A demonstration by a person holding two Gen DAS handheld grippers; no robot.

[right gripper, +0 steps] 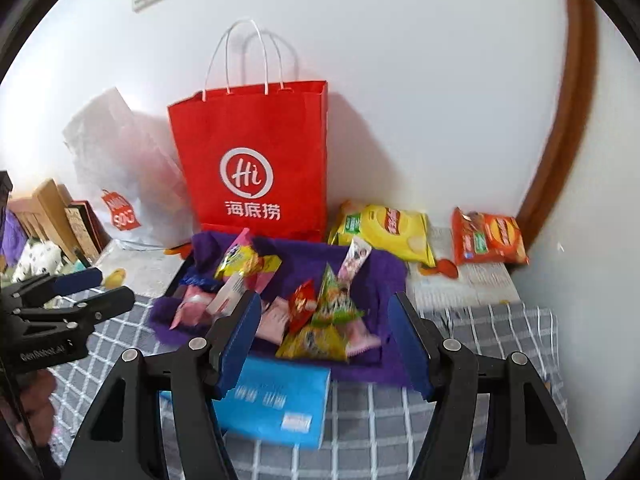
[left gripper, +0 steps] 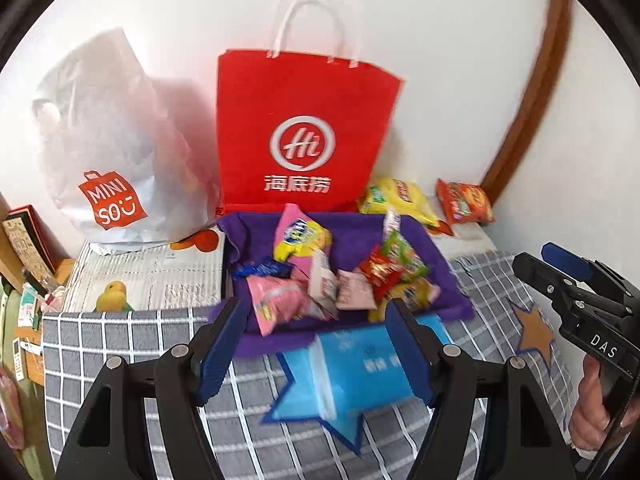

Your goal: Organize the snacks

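We are taking the red paper bag [left gripper: 304,120] against the wall as our landmark.

Directly in front of its base we are seeing the purple cloth [left gripper: 436,280] with the loose snack packets [left gripper: 320,276] heaped on it: pink, yellow, red, green and blue wrappers, tumbled, overlapping, some tilted on edge. Nothing there is looking sorted yet.

To the right of the bag, two larger packs are lying flat beside the wall: a yellow chip bag [right gripper: 384,232] just beside the bag's corner and an orange chip bag [right gripper: 488,240] further right, apart from each other. We are judging these as possibly already set aside, though we cannot confirm it.

Nearer us than the cloth, a blue tissue pack [right gripper: 272,404] is lying on the grey checked cover [right gripper: 400,420]. Left of the red bag a white plastic bag [left gripper: 116,152] is slumping against the wall.

The left gripper [left gripper: 312,348] is hovering with jaws standing roughly half apart, gripping nothing. The right gripper [right gripper: 324,340] is likewise parted and empty-handed.

We are reading the task as early: the whole pile is remaining to be sorted, and whether it is going into the red bag we cannot tell.
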